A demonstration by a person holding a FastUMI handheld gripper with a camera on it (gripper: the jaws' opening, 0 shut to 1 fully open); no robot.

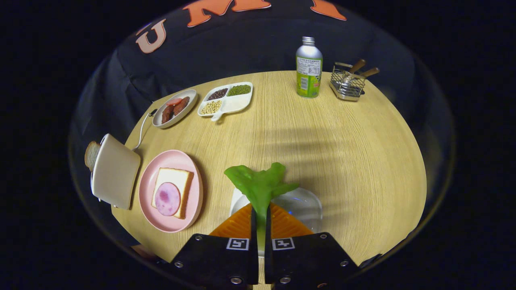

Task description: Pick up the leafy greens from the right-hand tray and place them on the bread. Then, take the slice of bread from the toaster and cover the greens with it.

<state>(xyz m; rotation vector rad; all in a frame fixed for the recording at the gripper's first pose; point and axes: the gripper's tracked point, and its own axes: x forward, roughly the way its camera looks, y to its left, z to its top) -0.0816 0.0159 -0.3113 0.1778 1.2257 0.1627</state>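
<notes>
On the round wooden table (322,133), the gripper (261,225) pinches the leafy greens (260,183); carry them level toward lower left onto the bread (177,181).

The plate (146,201) with bread (177,179) lies between toaster (115,171) and tray (306,205).

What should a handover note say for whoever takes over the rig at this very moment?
Gripper: shut on the leafy greens, held above the white tray.
Pink plate, left of the fingers: bread slice topped with a round of ham, no greens yet.
Toaster, left of the plate: second bread slice sticking out.
Done: greens picked up.
Left: lay greens on the plated bread, then fetch the toaster slice and cover them.
</notes>
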